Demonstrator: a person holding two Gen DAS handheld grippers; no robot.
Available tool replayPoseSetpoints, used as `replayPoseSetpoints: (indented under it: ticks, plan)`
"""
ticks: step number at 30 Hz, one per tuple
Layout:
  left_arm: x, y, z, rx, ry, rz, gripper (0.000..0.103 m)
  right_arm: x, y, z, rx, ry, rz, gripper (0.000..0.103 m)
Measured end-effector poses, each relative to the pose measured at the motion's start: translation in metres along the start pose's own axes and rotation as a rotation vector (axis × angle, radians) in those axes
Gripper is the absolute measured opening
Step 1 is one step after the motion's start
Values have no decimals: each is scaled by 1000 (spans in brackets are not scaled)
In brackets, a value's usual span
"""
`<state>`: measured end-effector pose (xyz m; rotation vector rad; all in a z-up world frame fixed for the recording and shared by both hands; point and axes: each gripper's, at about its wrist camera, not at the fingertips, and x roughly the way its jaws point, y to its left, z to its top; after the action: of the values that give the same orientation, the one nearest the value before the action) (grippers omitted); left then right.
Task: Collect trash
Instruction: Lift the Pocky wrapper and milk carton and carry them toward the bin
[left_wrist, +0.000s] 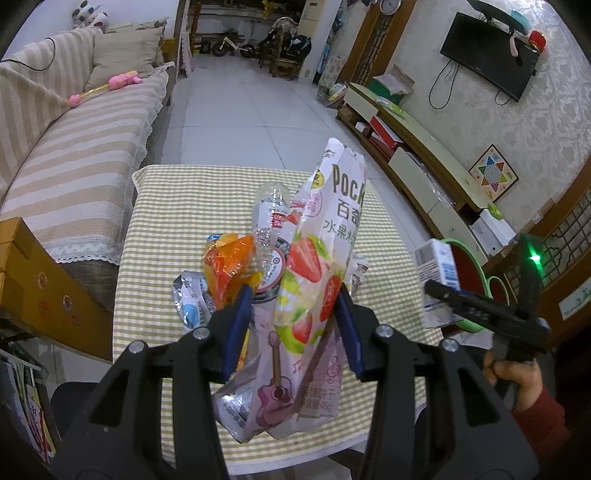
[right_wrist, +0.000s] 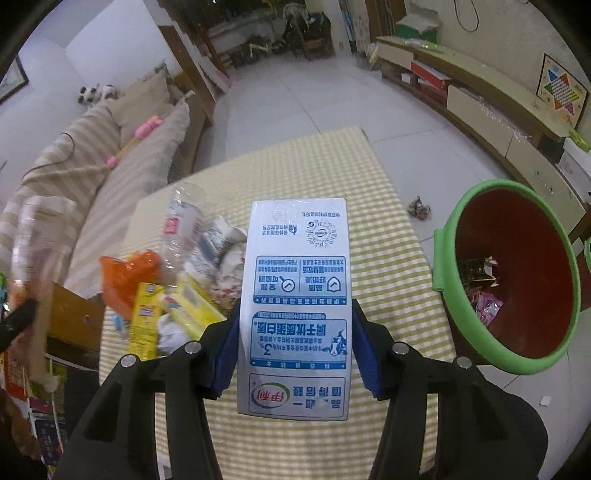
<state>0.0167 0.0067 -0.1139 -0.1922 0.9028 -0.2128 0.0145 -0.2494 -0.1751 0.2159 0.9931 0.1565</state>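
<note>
My left gripper (left_wrist: 295, 299) is shut on a pink strawberry Pocky wrapper (left_wrist: 314, 266) and holds it upright above the checked table (left_wrist: 177, 206). Behind it lie an orange wrapper (left_wrist: 229, 266), a clear plastic bottle (left_wrist: 269, 214) and a silver packet (left_wrist: 192, 299). My right gripper (right_wrist: 293, 325) is shut on a white and blue milk carton (right_wrist: 295, 295), held above the table (right_wrist: 388, 258). The red bin with a green rim (right_wrist: 517, 273) stands to its right on the floor, with some trash inside. The right gripper and carton also show in the left wrist view (left_wrist: 439, 280).
A trash pile with yellow cartons (right_wrist: 147, 317), an orange wrapper (right_wrist: 125, 273) and a bottle (right_wrist: 181, 225) lies left on the table. A striped sofa (left_wrist: 74, 147) is to the left, a TV cabinet (left_wrist: 424, 147) to the right. A crumpled wrapper (right_wrist: 419, 212) lies on the floor.
</note>
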Motion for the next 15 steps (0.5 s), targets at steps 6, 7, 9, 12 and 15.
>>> replayPoseSetpoints:
  ticks: [6, 7, 9, 12, 15]
  plan:
    - [4, -9, 0, 19, 3, -13, 43, -26, -2, 3, 16, -43, 22, 53]
    - [5, -10, 0, 23, 4, -16, 43, -30, -4, 2, 18, -49, 23, 53]
    - [6, -14, -1, 32, 6, -22, 43, -37, -7, 1, 22, -63, 21, 53]
    - [9, -22, -1, 48, 8, -31, 43, -46, -13, 0, 26, -77, 15, 53]
    - [11, -31, -2, 66, 12, -38, 43, -54, -19, -3, 26, -93, 0, 53]
